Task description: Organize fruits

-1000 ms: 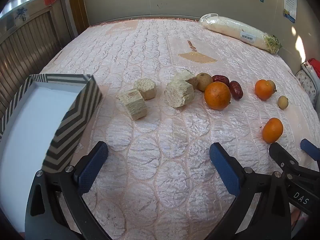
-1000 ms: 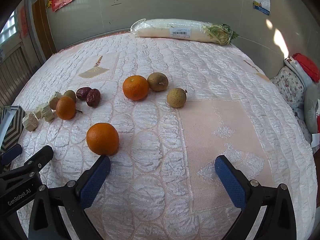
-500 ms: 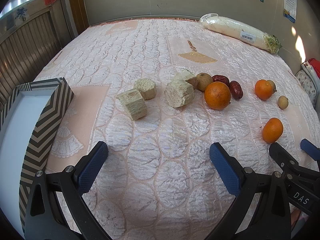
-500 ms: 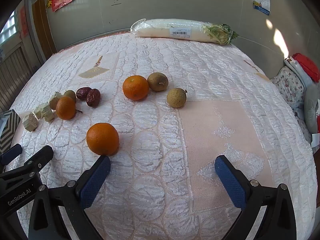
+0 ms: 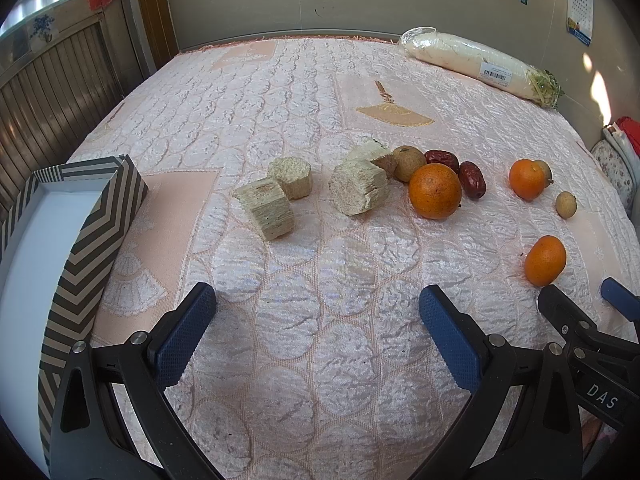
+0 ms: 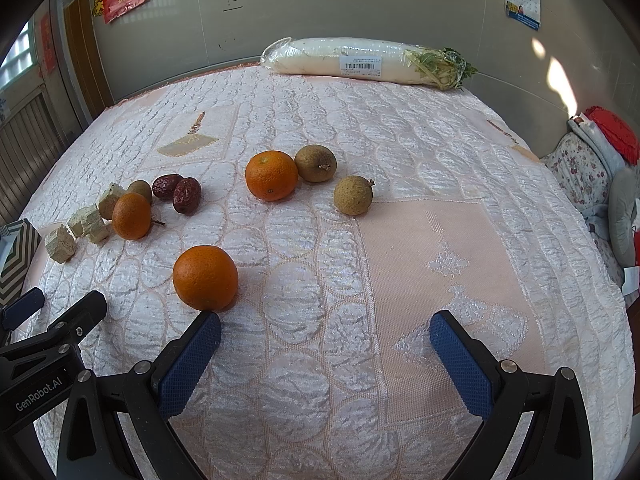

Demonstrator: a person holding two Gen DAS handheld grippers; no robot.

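Observation:
Three oranges lie on the quilted bed: a near one [image 6: 205, 277], a middle one [image 6: 271, 175] and a left one [image 5: 435, 191]. Two red dates [image 5: 472, 179], brown longans [image 6: 353, 195] and several pale sugarcane chunks [image 5: 269, 208] lie among them. A striped box [image 5: 100, 220] with a white inside sits at the left. My left gripper [image 5: 316, 328] is open and empty above bare quilt in front of the chunks. My right gripper [image 6: 324, 352] is open and empty, its left pad [image 6: 188, 364] just in front of the near orange.
A wrapped white radish [image 6: 360, 60] lies at the far edge by the wall. A wooden panel [image 5: 48, 92] stands at the left of the bed. Cushions and a red item [image 6: 612, 140] sit beyond the right edge.
The striped box has shifted in the left wrist view: first away to the left, then back nearer the sugarcane chunks. Both grippers and the fruits have stayed where they were.

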